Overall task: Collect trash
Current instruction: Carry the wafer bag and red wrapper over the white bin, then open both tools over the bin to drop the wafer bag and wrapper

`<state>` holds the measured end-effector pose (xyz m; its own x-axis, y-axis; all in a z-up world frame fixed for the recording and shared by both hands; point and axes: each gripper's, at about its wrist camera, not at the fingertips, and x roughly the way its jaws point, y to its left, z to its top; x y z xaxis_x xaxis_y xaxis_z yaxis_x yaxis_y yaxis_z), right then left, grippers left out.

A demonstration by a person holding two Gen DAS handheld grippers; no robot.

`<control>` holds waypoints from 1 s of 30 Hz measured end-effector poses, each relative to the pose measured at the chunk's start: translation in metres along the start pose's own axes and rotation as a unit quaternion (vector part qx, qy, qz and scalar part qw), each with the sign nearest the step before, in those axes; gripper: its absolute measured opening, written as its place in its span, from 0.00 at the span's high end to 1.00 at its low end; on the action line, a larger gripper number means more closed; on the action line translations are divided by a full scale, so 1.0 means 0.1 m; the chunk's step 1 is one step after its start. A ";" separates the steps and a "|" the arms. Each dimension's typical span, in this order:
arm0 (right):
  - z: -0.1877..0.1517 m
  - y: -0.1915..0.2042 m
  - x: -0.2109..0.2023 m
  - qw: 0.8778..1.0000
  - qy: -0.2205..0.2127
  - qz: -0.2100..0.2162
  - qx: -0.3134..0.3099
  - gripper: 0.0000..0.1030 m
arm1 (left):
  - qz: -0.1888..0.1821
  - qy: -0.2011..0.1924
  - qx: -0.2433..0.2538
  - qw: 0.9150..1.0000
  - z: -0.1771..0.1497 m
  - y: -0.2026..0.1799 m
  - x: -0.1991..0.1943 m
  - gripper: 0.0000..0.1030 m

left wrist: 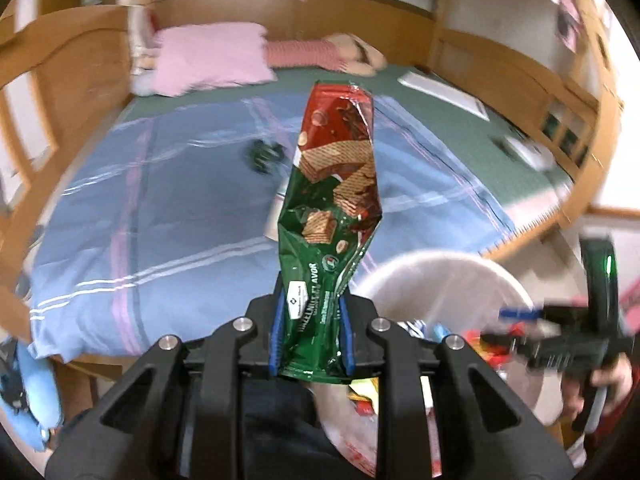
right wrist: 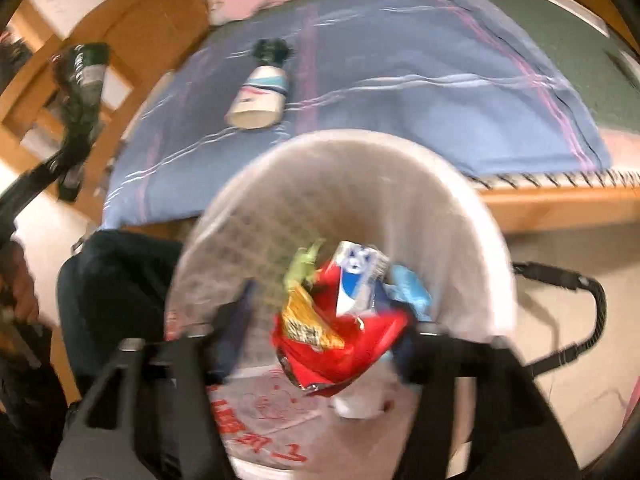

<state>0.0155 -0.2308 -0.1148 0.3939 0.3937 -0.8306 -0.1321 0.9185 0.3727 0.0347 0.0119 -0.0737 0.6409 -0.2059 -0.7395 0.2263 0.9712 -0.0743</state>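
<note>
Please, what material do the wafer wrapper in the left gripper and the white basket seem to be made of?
The wafer wrapper looks like thin glossy plastic or foil film: it is creased and catches sharp highlights. The white basket looks like matte moulded plastic, with a faint lattice pattern on its inner wall, though blur leaves this uncertain.
</note>
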 end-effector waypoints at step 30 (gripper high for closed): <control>0.34 -0.40 -0.38 0.990 -0.081 -0.063 0.094 0.21 | 0.046 0.139 -0.059 0.987 0.93 0.39 2.09 0.03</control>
<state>0.0366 -0.2837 -0.0840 0.5390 0.2504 -0.8042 0.0937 0.9310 0.3527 0.2460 -0.0040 -0.1691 0.4246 -0.0916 -0.9007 0.0793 0.9948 -0.0638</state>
